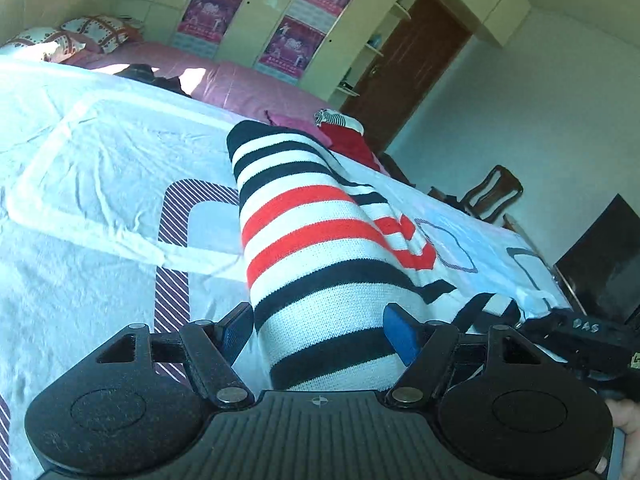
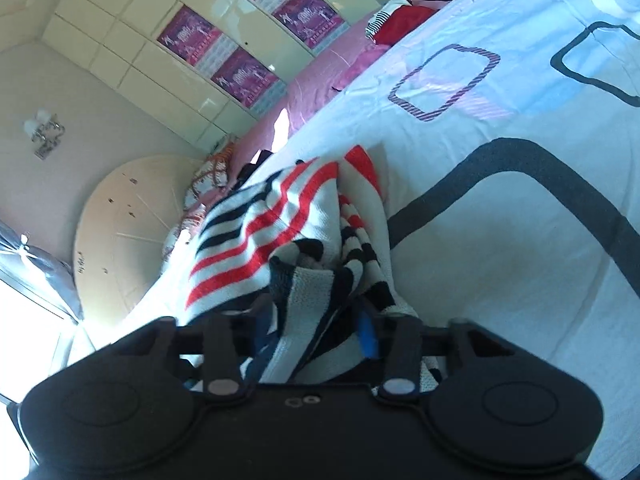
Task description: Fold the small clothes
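A knitted garment with white, navy and red stripes lies on the pale bed sheet. My left gripper has its blue-padded fingers wide apart on either side of the garment's near end, which passes between them. In the right wrist view my right gripper is shut on a bunched edge of the same striped garment, lifting it off the sheet. The right gripper's black body also shows in the left wrist view, at the right.
A red and striped pile of clothes lies at the far side of the bed on a pink cover. Pillows, a wardrobe with posters, a brown door and a wooden chair stand beyond.
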Action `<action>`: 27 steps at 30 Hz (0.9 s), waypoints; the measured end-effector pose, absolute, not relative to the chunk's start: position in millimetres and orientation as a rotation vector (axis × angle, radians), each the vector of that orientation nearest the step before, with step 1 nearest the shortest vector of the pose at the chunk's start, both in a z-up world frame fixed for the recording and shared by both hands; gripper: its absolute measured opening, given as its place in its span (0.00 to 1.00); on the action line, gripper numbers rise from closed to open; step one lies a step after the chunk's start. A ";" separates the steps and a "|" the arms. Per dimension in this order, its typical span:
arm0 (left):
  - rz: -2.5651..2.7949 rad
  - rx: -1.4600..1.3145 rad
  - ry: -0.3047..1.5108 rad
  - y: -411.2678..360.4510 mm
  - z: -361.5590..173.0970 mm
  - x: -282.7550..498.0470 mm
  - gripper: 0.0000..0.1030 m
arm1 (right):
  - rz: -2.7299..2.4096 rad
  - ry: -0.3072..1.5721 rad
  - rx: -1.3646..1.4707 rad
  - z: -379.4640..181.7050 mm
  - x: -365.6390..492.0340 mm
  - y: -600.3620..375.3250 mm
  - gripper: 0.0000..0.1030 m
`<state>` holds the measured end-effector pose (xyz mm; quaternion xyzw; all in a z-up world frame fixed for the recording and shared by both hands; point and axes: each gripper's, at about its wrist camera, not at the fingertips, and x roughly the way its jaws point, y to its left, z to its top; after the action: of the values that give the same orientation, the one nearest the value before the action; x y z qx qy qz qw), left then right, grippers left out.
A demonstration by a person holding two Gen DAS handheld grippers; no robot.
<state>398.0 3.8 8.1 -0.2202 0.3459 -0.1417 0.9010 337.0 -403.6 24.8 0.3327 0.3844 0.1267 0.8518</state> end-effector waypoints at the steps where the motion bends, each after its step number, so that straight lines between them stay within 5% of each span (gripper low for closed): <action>1: -0.282 -0.465 0.710 1.6 6.9 399.0 0.68 | 0.259 0.802 0.671 25.4 334.5 -399.4 0.15; 9: -0.269 -0.478 0.706 0.4 -2.0 419.5 0.68 | 0.253 0.742 0.639 13.2 289.9 -401.5 0.11; 11: -0.273 -0.465 0.714 -1.4 -0.7 424.9 0.68 | 0.272 0.768 0.668 5.7 293.4 -407.8 0.19; 15: -0.289 -0.415 0.676 1.7 11.9 438.7 0.68 | 0.237 0.592 0.583 39.7 288.6 -427.0 0.49; 20: -0.316 -0.433 0.699 0.6 10.6 471.1 0.68 | 0.353 0.689 0.507 45.4 348.1 -424.3 0.47; 23: -0.332 -0.415 0.711 -7.8 8.7 476.6 0.68 | 0.359 0.725 0.390 48.4 347.2 -410.9 0.35; 25: -0.339 -0.411 0.715 -10.7 6.1 475.4 0.68 | 0.375 0.728 0.355 44.7 334.2 -409.1 0.17; 27: -0.345 -0.414 0.722 -11.5 2.2 474.3 0.68 | 0.354 0.759 0.327 34.4 325.8 -407.7 0.15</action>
<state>474.3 -11.5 2.2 -0.2001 0.3487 -0.1666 0.9003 325.8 -407.7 34.4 0.1578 0.3669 0.1709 0.9007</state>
